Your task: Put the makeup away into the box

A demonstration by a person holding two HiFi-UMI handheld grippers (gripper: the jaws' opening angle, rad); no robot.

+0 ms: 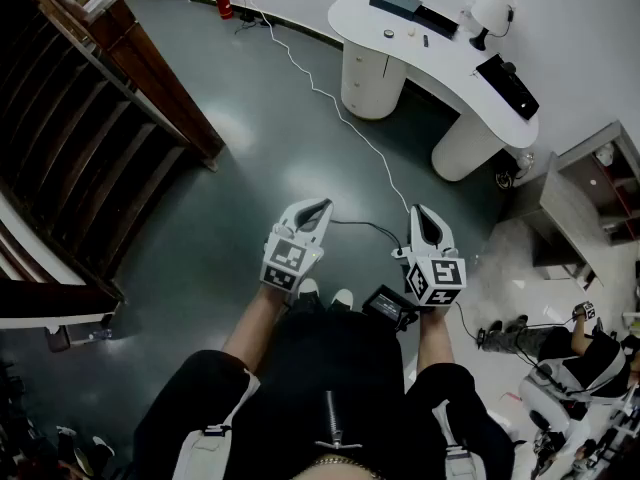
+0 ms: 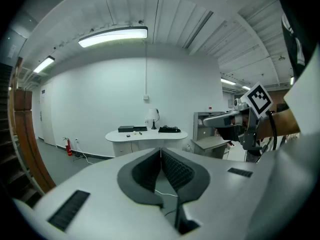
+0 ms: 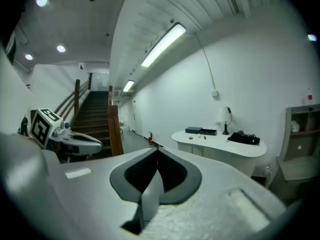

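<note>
Makeup (image 1: 410,33) shows in the head view only as a few tiny pieces on a curved white desk (image 1: 450,78), near the far left end of its tabletop. They lie just beside a dark flat box (image 1: 395,1), probably the one meant; they are too small to tell apart. The person stands well away from the desk on a dark floor (image 1: 250,168). The left gripper (image 1: 318,206) and right gripper (image 1: 422,211) are held out side by side at waist level. A white cable (image 1: 330,98) snakes across the floor between the person and the desk.

The left gripper view shows its two dark pads pressed together with nothing between them. Beyond them stands the desk (image 2: 145,134), with the box (image 2: 126,129) at its left end and a lamp (image 2: 153,116) near the middle of its back edge.

The right gripper view shows the same: the jaws are shut tight and empty. The box (image 3: 194,130) and the small pieces (image 3: 200,136) lie at the left end of the tabletop, and stairs (image 3: 95,114) rise to the left.

Nothing of the task looks begun. The cable lies across the likely path and could catch a foot. Both tools must open before reaching in. A shut tip would push such small pieces along the tabletop, perhaps over its near edge. Rounded pieces may also roll or squirt from the pads.
</note>
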